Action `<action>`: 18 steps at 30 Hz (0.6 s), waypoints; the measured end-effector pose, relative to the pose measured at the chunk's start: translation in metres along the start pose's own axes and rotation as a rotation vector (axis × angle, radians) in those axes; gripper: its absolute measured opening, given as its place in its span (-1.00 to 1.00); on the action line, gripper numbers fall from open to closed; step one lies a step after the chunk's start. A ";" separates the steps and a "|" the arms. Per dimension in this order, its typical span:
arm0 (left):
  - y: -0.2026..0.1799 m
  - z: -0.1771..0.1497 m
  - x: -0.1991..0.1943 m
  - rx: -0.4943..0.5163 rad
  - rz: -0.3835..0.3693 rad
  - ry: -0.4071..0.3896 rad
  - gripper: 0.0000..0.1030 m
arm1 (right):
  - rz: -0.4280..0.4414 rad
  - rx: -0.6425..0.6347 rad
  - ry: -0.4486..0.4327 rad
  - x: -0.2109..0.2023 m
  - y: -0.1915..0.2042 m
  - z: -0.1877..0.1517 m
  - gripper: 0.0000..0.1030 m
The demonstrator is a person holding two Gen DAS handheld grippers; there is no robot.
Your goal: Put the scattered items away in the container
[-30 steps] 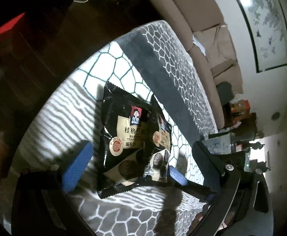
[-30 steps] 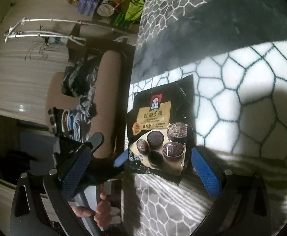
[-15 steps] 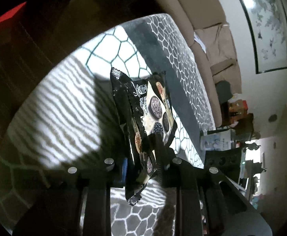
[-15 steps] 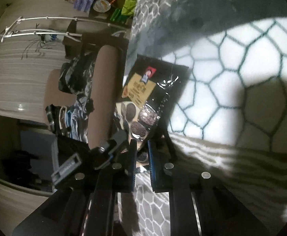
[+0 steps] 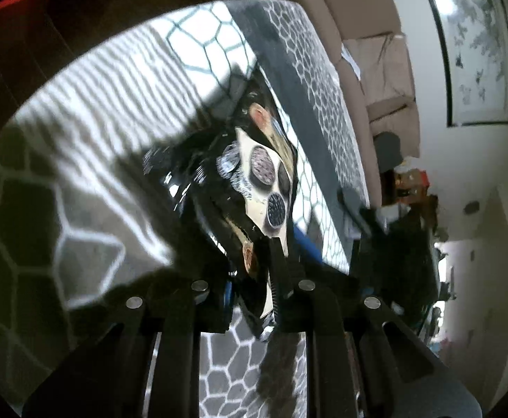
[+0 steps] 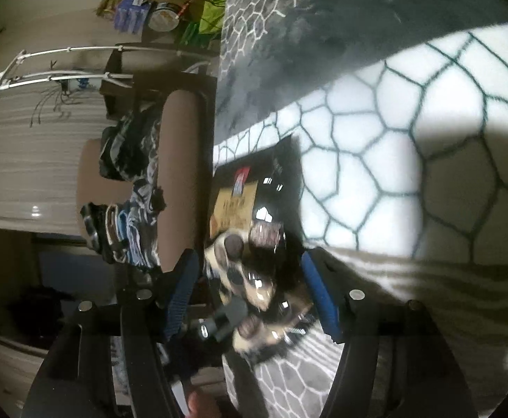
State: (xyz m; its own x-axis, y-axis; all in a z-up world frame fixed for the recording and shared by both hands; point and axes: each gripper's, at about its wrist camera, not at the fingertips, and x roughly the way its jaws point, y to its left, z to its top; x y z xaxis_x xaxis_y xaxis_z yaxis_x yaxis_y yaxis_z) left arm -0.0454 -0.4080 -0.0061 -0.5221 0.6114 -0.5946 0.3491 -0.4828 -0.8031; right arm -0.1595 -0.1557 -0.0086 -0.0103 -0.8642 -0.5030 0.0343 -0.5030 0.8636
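Over the patterned rug, from left to right:

Rug (image 5: pixel 79 104): grey and white, with stripes and honeycomb lines; part lit brightly, part in shadow.

Left tongs (image 5: pixel 254 296): pressed together on the lower edge of the snack bag (image 5: pixel 257 181), which rises crumpled and tilted from between the two dark fingers. The bag is off the rug here, its black foil creased, its cream panel with round biscuits turned to the camera.

Sofa (image 5: pixel 376 80): brown, running along the far side of the rug in the left wrist view, under a framed picture (image 5: pixel 473 41) on the wall.

Right tongs (image 6: pixel 250 296): spread, blue pads to either side of the snack bag (image 6: pixel 250 216), not touching it as far as can be seen. The bag's near end is blurred between them; its far end lies over the white honeycomb part of the rug (image 6: pixel 410 139).

Clothes (image 6: pixel 128 202): a heap on a brown seat to the left of the rug in the right wrist view.
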 end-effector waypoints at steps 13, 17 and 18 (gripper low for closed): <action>-0.008 -0.020 0.004 0.071 -0.005 0.076 -0.69 | -0.269 -0.396 0.134 0.039 0.051 0.017 0.17; -0.002 -0.019 0.001 0.044 -0.021 0.072 -0.69 | -0.246 -0.424 0.156 0.039 0.050 0.005 -0.73; -0.001 -0.018 0.001 0.036 -0.018 0.070 -0.67 | -0.248 -0.434 0.146 0.035 0.050 0.000 -0.74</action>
State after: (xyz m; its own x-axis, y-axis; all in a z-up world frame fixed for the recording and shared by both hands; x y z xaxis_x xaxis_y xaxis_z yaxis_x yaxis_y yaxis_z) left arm -0.0325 -0.3956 -0.0066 -0.4716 0.6620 -0.5825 0.3116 -0.4928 -0.8124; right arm -0.1586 -0.2112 0.0171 0.0681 -0.6934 -0.7173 0.4604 -0.6160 0.6392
